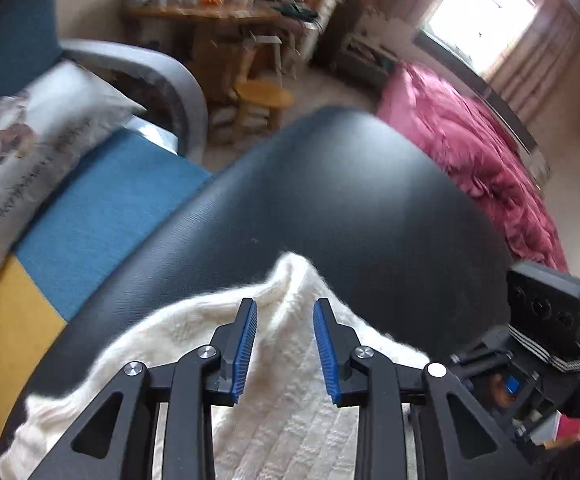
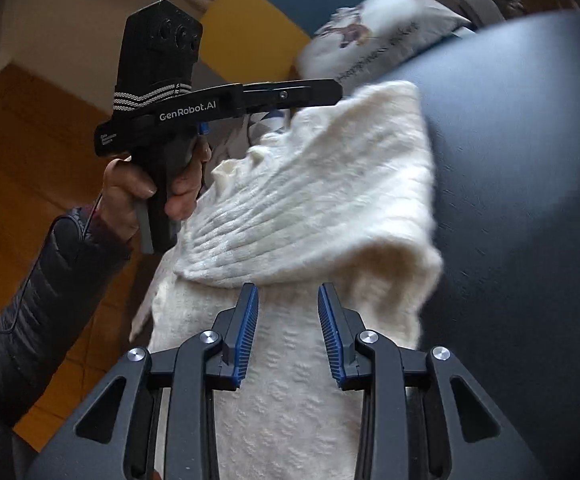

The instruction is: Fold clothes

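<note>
A cream-white knitted sweater [image 1: 290,400] lies on a black padded surface [image 1: 349,200]. My left gripper [image 1: 286,308] hovers open just above its far corner, with nothing between the blue pads. In the right wrist view the sweater [image 2: 309,208] shows a ribbed layer folded over a flatter patterned layer. My right gripper [image 2: 288,292] stands open just before the edge of that ribbed fold, holding nothing. A hand [image 2: 150,188] holds the left gripper's handle, and its fingers [image 2: 321,92] reach over the sweater's far edge. The right gripper's camera housing [image 1: 545,304] shows at the right edge.
A blue and yellow sofa [image 1: 110,208] with a printed cushion [image 1: 30,152] lies left of the black surface [image 2: 529,200]. A pink quilt [image 1: 469,152] covers a bed on the right. A cluttered wooden desk [image 1: 218,20] and stool [image 1: 262,96] stand behind. A wooden floor [image 2: 30,140] is below.
</note>
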`<state>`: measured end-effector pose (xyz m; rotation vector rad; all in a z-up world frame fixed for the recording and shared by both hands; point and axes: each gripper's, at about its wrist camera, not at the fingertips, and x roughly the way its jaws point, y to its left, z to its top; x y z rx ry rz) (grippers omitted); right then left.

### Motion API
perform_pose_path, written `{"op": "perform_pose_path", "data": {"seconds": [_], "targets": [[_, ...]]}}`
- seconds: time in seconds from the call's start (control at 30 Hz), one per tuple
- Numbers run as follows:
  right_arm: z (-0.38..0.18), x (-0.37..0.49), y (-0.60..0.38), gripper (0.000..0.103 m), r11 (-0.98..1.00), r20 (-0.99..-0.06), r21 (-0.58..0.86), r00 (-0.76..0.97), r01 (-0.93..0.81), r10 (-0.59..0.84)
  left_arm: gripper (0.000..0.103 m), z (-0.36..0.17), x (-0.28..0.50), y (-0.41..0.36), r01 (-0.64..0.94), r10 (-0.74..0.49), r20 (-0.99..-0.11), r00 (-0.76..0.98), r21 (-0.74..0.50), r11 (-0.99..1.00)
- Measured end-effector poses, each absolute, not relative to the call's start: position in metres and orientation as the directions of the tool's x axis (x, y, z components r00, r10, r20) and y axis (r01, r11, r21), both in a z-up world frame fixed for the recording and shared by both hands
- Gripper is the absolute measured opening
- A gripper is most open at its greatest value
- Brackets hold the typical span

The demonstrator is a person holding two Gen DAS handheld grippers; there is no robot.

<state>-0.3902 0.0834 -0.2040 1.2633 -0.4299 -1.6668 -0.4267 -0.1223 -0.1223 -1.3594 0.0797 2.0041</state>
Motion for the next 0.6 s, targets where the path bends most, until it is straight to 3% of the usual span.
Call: {"op": "perform_pose_path", "data": {"seconds": [0.13,0.27,0.33,0.37,0.4,0.43,0.6], "targets": [[-0.215,-0.4,0.091,0.034,-0.448,-0.479,0.803,-0.022,0.394,-0.877,0.03,-0.138,-0.438,-0.107,-0.613,0.498,-0.86,-0.111,-0.335,-0.715],[-0.21,-0.4,0.084,0.034,-0.475,-0.487,0.775,-0.084,0.417,-0.869,0.03,-0.145,-0.441,-0.101,-0.602,0.509,-0.857,-0.076,-0.368,-0.709],[-0.204,-0.399,0.079,0.034,-0.52,-0.521,0.729,-0.132,0.446,-0.844,0.02,-0.143,-0.437,-0.099,-0.611,0.523,-0.848,-0.084,-0.37,-0.7],[-0.202,-0.398,0.078,0.034,-0.541,-0.537,0.706,-0.152,0.458,-0.83,0.008,-0.138,-0.432,-0.101,-0.622,0.553,-0.825,-0.113,-0.375,-0.688],[-0.199,-0.397,0.076,0.027,-0.56,-0.552,0.683,-0.171,0.469,-0.816,0.006,-0.132,-0.427,-0.103,-0.633,0.582,-0.8,-0.142,-0.379,-0.675],[-0.196,-0.396,0.074,0.02,-0.579,-0.566,0.66,-0.19,0.479,-0.802,0.005,-0.127,-0.423,-0.105,-0.644,0.611,-0.773,-0.169,-0.383,-0.663],[-0.185,-0.385,0.064,0.02,-0.689,-0.659,0.461,-0.305,0.56,-0.688,0.005,-0.122,-0.409,-0.121,-0.642,0.686,-0.668,-0.288,-0.397,-0.656]]}}
